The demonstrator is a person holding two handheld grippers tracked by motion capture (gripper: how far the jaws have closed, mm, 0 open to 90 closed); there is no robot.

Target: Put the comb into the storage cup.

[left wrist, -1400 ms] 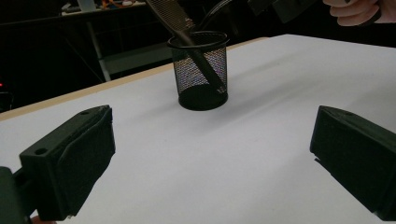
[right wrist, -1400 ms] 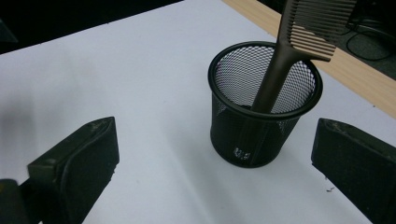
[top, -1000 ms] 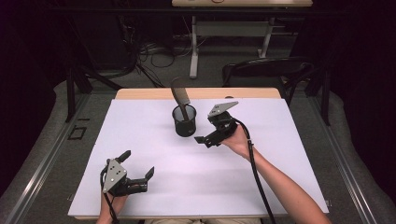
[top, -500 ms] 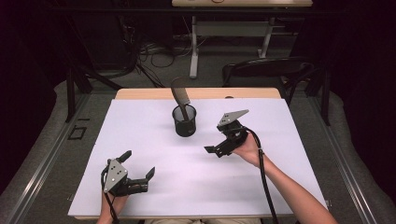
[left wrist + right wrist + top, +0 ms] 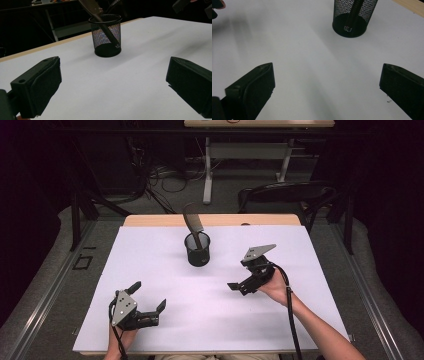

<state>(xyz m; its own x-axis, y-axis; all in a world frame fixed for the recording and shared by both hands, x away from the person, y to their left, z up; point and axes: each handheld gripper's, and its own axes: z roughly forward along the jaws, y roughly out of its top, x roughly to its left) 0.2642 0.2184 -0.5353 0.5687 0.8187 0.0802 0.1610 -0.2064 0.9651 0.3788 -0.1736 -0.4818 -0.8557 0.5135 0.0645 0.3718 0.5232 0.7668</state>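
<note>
The wide white-topped bench (image 5: 165, 265) with its pale wood far edge spreads before me. Toward its far middle stands a black wire-mesh cylindrical cup (image 5: 197, 249), upright, with a dark long-handled brush (image 5: 194, 225) leaning inside it, head tilted up and away from me. My right tool (image 5: 239, 287) hovers near the cup's right side, jaws spread wide and empty. My left tool (image 5: 148, 299) sits low at the near left, well apart from the cup, jaws also wide apart, holding nothing.

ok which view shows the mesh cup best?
Left gripper view: the mesh cup sits whole, side-on, with the dark utensil leaning inside. The right gripper view crops its rim at the top edge; the high view shows it small from above.
</note>
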